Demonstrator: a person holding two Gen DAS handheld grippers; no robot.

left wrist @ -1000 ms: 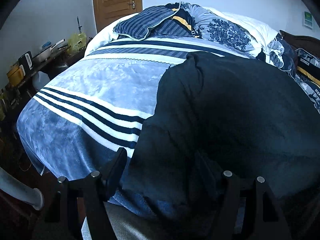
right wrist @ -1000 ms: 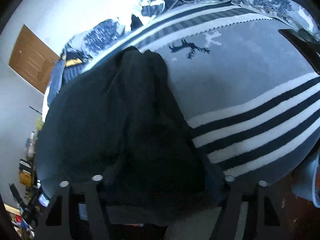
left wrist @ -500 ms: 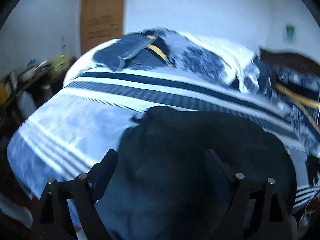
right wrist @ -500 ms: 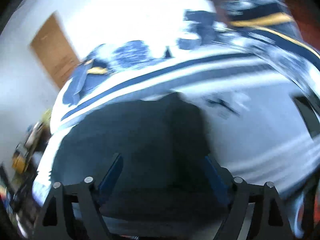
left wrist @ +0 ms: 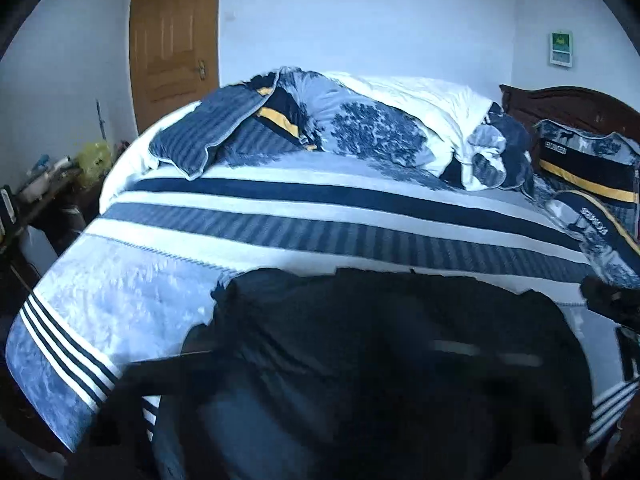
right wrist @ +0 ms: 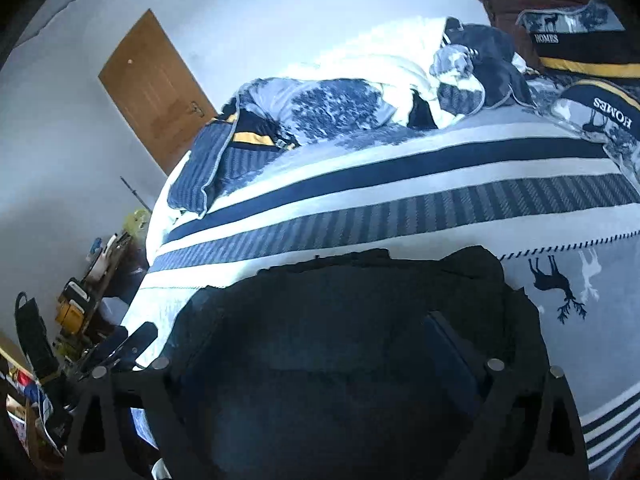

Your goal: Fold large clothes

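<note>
A black garment lies folded flat on the striped blanket, a wide dark block near the bed's front edge. My left gripper hovers over it. Its fingers are smeared dark by motion, the jaws are closing, and I see nothing between them. From the right wrist view the left gripper sits beside the left edge of the garment. My right gripper stands wide above the cloth, its jaws closing slightly with nothing gripped. It also shows at the far right as the right gripper.
Crumpled quilts and cushions are heaped at the bed's far side. Pillows lean on the dark headboard. A cluttered side table stands to the left, below a wooden door.
Both cameras have risen and backed away from the garment, which now looks smaller and lower in view. The left gripper's fingers, sharp and wide before, are now a dark blur.
</note>
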